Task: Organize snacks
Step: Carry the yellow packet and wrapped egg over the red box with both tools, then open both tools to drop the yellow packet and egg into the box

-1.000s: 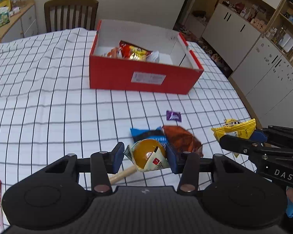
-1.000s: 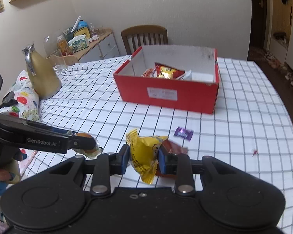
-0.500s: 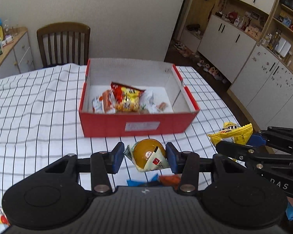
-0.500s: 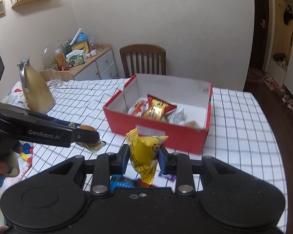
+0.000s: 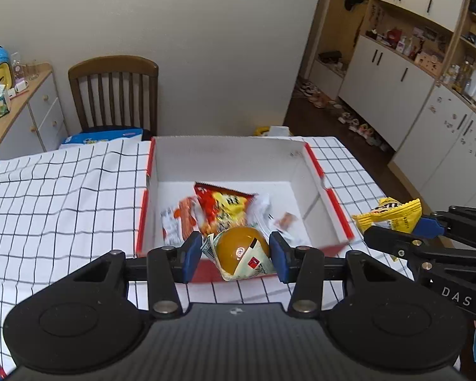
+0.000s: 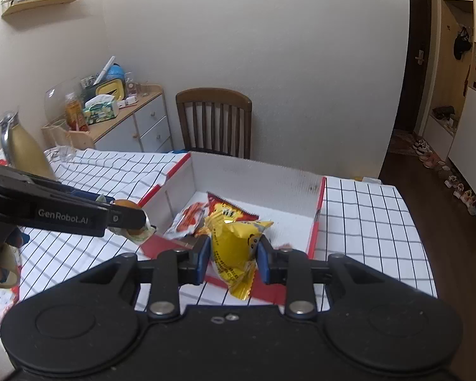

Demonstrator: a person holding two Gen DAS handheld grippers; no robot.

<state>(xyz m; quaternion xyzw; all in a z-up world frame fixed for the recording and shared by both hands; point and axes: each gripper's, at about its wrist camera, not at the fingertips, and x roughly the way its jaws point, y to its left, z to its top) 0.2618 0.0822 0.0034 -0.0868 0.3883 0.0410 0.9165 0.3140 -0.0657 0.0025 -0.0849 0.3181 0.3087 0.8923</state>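
Two handheld grippers hover at the near edge of a red cardboard box on a checked tablecloth. The left gripper is clamped on a wrapped golden round snack; the right gripper pinches a yellow snack packet. Inside the box lies a red-and-yellow snack bag among smaller packets.

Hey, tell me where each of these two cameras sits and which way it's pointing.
Left wrist: on the left hand-held gripper, angled down at the red box; it clamps a round wrapped snack; right hand-held gripper at right.
Right wrist: on the right hand-held gripper, clamping a yellow packet; left hand-held gripper at left.
Shared: box, chair.
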